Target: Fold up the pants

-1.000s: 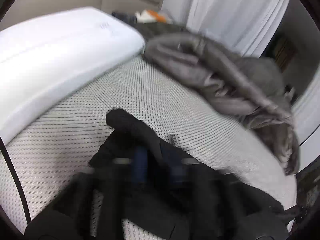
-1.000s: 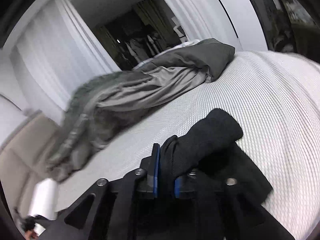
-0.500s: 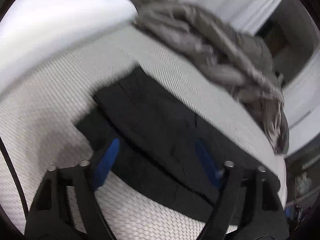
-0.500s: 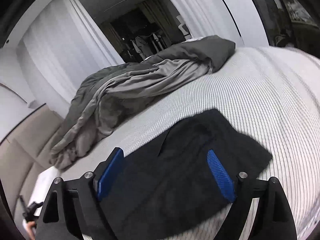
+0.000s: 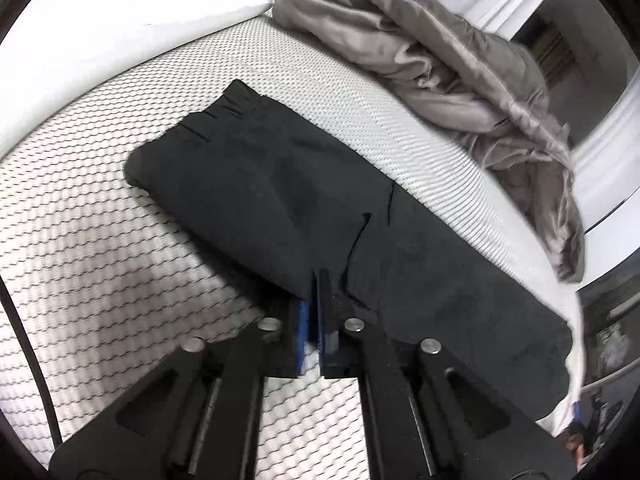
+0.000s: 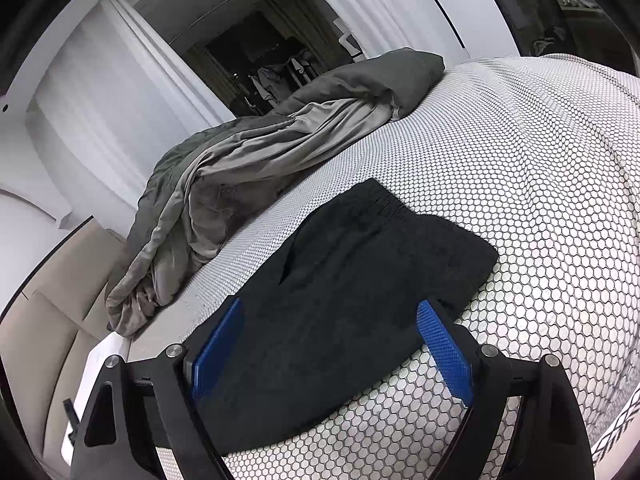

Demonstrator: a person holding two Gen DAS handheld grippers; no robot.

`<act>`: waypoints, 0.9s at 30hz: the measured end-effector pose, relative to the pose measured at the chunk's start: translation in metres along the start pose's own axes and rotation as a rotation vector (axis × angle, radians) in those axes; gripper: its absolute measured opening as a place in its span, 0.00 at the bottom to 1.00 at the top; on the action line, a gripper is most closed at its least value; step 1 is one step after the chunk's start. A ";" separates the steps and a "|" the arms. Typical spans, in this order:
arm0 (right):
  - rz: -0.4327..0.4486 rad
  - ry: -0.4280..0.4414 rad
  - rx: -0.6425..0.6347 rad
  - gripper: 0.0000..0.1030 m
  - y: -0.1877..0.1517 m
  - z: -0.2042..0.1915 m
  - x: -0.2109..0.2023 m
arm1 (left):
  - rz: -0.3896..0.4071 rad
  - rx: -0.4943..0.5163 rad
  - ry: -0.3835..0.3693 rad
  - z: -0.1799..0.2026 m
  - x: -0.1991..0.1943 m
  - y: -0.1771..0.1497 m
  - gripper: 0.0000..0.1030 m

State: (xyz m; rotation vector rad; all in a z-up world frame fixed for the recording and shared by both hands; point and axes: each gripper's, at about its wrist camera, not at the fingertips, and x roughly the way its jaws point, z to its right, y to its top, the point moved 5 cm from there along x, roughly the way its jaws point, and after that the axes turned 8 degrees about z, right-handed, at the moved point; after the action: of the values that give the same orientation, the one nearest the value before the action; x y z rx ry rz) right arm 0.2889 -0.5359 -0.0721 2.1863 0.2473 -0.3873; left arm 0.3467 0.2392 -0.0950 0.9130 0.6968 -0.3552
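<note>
The black pants lie flat and folded on the white honeycomb-patterned bed, waistband toward the pillow. In the left wrist view my left gripper is shut, its blue pads pressed together at the near edge of the pants; whether cloth is pinched between them is not clear. In the right wrist view the pants lie between and under my right gripper, which is open and empty, its blue pads spread just above the cloth.
A rumpled grey duvet lies along the far side of the bed, also in the right wrist view. A white pillow sits at the head. White curtains and a dark doorway stand behind.
Both grippers let go of the bunched pants and opened; the pants now lie flat. The left gripper has since shut again at the pants' near edge. The right stays open.
</note>
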 end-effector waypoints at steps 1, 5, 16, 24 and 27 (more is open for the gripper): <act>-0.009 0.008 0.000 0.87 -0.001 0.000 0.000 | -0.026 0.013 0.058 -0.005 0.005 -0.004 0.19; -0.009 0.003 -0.027 0.87 -0.002 0.004 -0.005 | -0.061 -0.075 0.057 -0.022 0.001 -0.018 0.36; -0.218 0.105 0.172 0.87 -0.024 0.044 0.005 | -0.002 -0.205 -0.040 -0.015 0.017 -0.025 0.41; -0.232 0.174 0.366 0.76 -0.034 0.072 0.058 | 0.047 -0.187 -0.006 -0.012 0.031 -0.012 0.04; -0.262 0.170 0.281 0.44 -0.050 0.054 0.088 | 0.065 -0.152 -0.004 -0.011 0.025 -0.011 0.04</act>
State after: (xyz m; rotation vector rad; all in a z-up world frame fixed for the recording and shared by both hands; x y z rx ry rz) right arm 0.3450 -0.5467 -0.1714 2.4745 0.6101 -0.3999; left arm 0.3537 0.2418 -0.1233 0.7885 0.6793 -0.2426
